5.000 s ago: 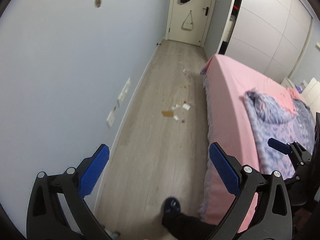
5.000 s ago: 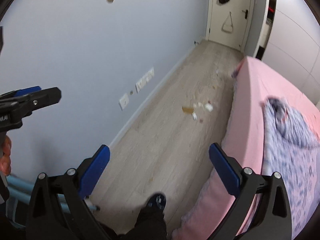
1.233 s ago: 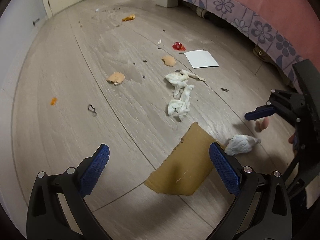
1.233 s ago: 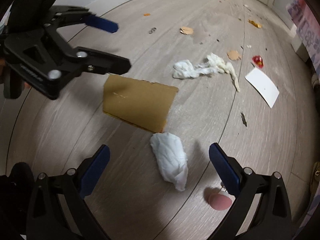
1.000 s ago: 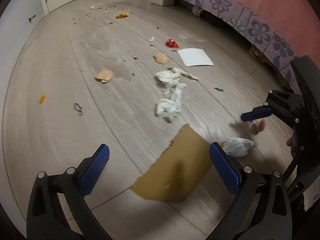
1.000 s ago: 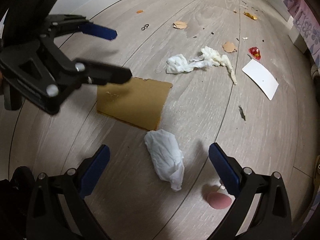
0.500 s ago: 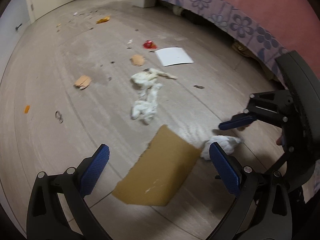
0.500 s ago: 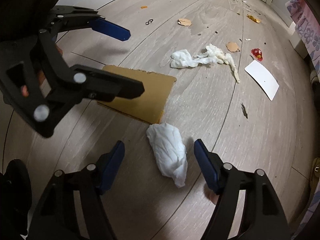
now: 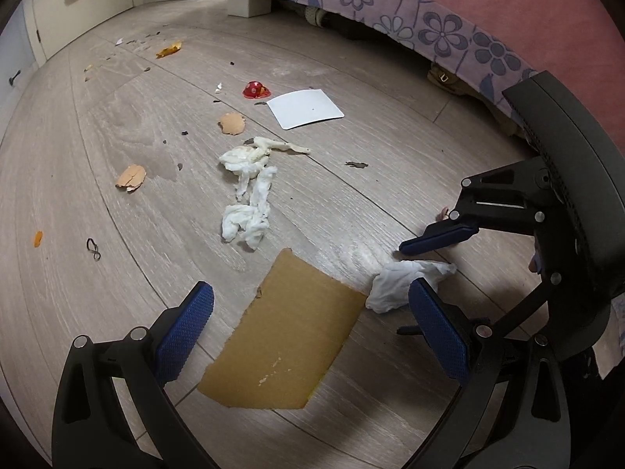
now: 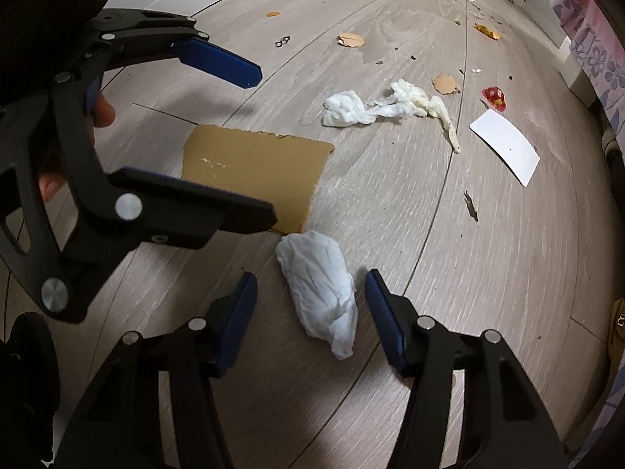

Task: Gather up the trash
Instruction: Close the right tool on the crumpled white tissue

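right gripper (image 10: 310,312) jaws closing around the crumpled white tissue (image 10: 320,285) at bottom centre, pads not on it yet; left gripper (image 9: 308,332) wide apart over the brown cardboard (image 9: 285,336), lower middle of the floor (image 9: 78,179)

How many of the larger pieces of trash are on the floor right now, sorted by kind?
White tissue wads: 2, a compact one and a long twisted one
Cardboard sheet: 1
White card: 1
Tan broken scraps: 2
Red wrapper: 1
Total: 7, tiny crumbs not counted.
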Motion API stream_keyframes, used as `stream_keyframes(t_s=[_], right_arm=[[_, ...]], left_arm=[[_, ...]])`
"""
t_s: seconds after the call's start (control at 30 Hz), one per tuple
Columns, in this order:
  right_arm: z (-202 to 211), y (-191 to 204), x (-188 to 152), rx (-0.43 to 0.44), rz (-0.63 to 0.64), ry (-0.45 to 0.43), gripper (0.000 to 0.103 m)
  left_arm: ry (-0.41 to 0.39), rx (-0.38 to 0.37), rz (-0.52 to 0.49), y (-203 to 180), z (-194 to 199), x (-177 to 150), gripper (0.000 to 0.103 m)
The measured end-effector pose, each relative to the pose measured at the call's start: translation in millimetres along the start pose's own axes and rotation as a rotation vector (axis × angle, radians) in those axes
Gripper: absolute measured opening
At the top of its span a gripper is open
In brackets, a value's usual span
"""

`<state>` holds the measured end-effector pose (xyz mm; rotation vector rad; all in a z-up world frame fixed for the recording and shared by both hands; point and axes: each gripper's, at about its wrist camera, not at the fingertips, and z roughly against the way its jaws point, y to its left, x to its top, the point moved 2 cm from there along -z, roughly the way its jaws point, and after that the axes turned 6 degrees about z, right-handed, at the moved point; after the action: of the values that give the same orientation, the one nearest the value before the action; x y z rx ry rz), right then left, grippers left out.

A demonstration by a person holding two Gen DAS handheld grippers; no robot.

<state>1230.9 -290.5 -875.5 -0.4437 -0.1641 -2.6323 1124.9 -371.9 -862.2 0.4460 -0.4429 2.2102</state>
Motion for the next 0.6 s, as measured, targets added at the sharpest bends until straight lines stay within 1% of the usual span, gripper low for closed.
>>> stream_keyframes(t_s=[0.07, 0.13, 0.23, 0.37, 0.6], right_arm=[[-1.2, -1.8, 1.4, -0.013, 0.009, -0.007, 0.041], [-1.4, -1.8, 1.6, -0.029, 0.020, -0.015, 0.037], [-1.7, -1.8, 2.0, -0.036, 0.026, -0.019, 0.034], [-1.6, -0.8, 1.7, -0.032, 0.035, -0.033, 0.026], [-1.0, 2.2, 2.5, -0.021, 0.044, -0.044, 0.020]], left_arm=[[0.001, 0.002, -0.004, -0.4, -0.1, -0.4, 0.097], [0.002, 0.006, -0.002, 0.0, -0.1, -0.6, 0.097], [0.004, 0.009, 0.003, -0.1, -0.1, -0.8, 0.097], [0.004, 0.006, 0.001, -1.1, -0.6, -0.6, 0.097], [0.007, -0.001, -0.005, -2.4, -0.8, -1.7, 0.097]])
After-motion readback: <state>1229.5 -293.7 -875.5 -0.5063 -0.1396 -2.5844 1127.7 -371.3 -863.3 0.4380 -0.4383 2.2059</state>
